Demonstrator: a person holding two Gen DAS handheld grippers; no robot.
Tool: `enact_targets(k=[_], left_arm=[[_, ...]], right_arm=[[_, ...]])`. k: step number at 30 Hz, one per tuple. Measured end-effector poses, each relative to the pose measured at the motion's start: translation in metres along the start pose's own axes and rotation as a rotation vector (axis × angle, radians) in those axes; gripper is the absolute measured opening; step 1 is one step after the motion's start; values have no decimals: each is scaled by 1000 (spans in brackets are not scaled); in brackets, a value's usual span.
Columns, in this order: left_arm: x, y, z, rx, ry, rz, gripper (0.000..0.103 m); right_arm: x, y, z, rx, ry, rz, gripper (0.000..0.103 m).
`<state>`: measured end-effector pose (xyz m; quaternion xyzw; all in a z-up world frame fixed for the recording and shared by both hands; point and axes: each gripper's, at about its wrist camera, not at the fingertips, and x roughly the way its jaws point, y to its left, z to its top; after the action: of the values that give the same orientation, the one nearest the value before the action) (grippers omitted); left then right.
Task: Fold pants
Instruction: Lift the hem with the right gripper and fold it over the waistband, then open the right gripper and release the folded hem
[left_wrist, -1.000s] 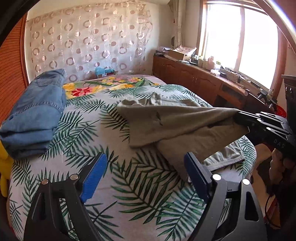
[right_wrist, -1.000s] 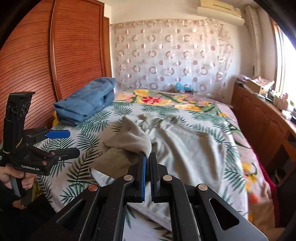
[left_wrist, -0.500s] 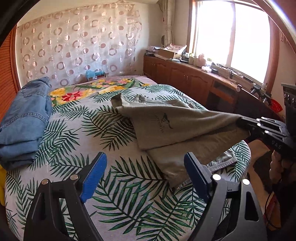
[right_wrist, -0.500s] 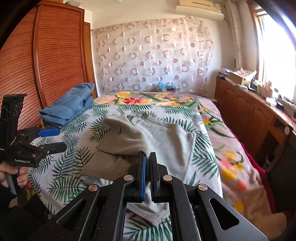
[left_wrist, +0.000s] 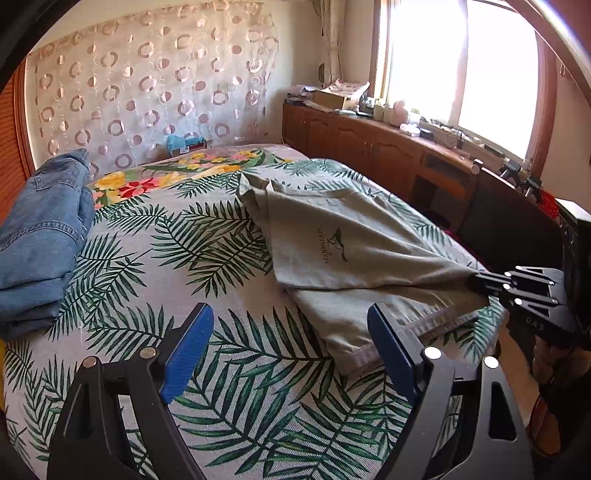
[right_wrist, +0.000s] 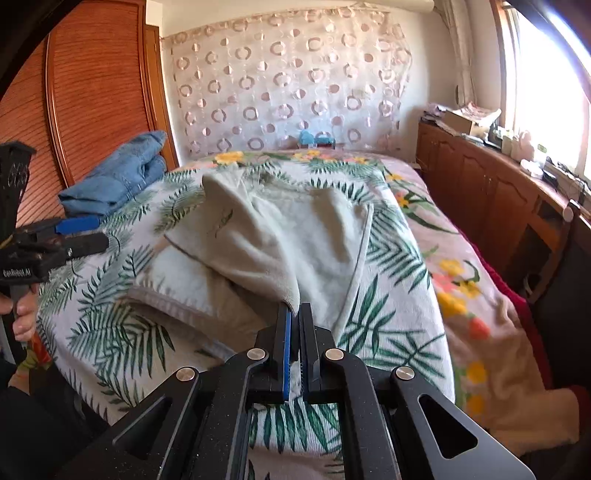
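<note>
Bed with two garments laid on it

The bed (left_wrist: 229, 369) is covered by a spread printed with green palm leaves and, toward the head, bright flowers. Grey-green pants (left_wrist: 332, 240) are spread over its right half, one layer doubled over another. A folded stack of blue denim (left_wrist: 40, 240) is seen at the left edge, well apart from the pants.
</note>
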<state>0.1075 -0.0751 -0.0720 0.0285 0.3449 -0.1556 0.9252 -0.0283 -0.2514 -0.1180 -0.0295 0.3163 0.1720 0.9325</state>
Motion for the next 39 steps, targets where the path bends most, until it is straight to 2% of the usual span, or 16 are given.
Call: enact_targets(k=[5, 12, 21, 23, 29, 35, 37, 39], left_arm=[[12, -3, -1, 2, 20, -3, 86], [28, -4, -9, 4, 72, -12, 86], [38, 0, -17, -8, 106, -9, 86], [39, 0, -17, -13, 113, -12, 86], [35, 5, -15, -29, 102, -15, 86], [10, 13, -2, -35, 40, 2, 86], [1, 16, 1, -36, 20, 12, 86], [-9, 20, 4, -36, -1, 19, 86]], right_arm=[[2, -5, -4, 22, 51, -14, 3], [-10, -4, 6, 23, 38, -23, 3], [1, -8, -2, 28, 29, -26, 4], [2, -6, 0, 22, 41, -54, 4], [-9, -6, 8, 14, 1, -70, 36], [-3, 0, 23, -18, -30, -29, 37], [5, 4, 27, -35, -25, -45, 37], [13, 10, 33, -41, -27, -7, 38]])
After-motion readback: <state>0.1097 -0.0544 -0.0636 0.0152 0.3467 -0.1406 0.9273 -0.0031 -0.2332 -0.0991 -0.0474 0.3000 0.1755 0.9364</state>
